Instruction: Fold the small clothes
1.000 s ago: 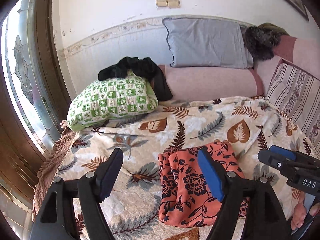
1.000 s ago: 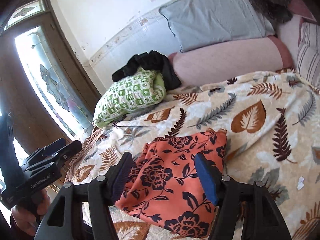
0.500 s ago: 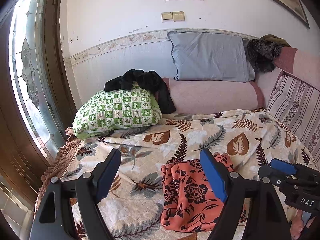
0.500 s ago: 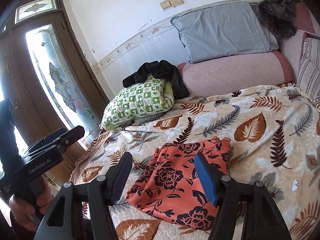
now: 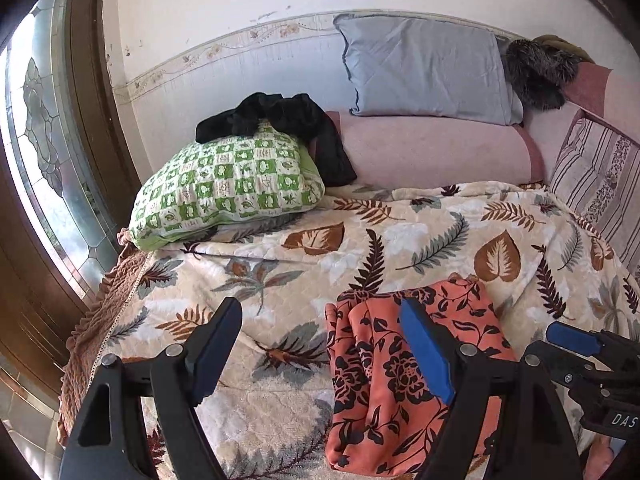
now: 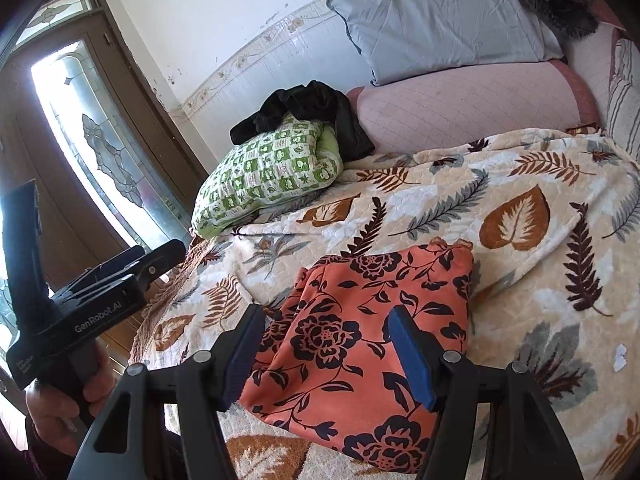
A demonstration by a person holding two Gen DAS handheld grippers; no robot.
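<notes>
Left wrist view: left gripper (image 5: 320, 340) has its jaws wide, nothing between them, only the cream leaf-print quilted bedspread (image 5: 420, 240) beneath. The orange floral-print folded fabric garment (image 5: 416, 376) lies on the bedspread ahead and off to the right of the jaws' centre; the blue-padded right finger overlaps its left part in the picture, the black left finger sits over bare bedspread. The garment's long axis runs roughly along the pointing line, near edge at the bottom of the frame, far edge toward the pink bolster cushion (image 5: 432, 156). The right gripper (image 5: 580, 344) pokes in at the lower right, just beside the garment's right edge. Behind: green-and-white checked pillow (image 5: 228, 184) with a black crumpled garment (image 5: 280, 120) on top, grey-blue pillow (image 5: 424, 72) against the wall. Right wrist view: right gripper (image 6: 326, 344) has its jaws moderately wide, empty, and the orange garment (image 6: 368, 344) lies straight ahead between and below the fingers, not touched by the pads as far as I can tell. The left gripper (image 6: 116, 276), held in a hand (image 6: 68, 404), sits well to the left, off the garment. Judgement: the right hand is better centred on the garment; the left needs to shift right to reach its left edge for the next fold.
</notes>
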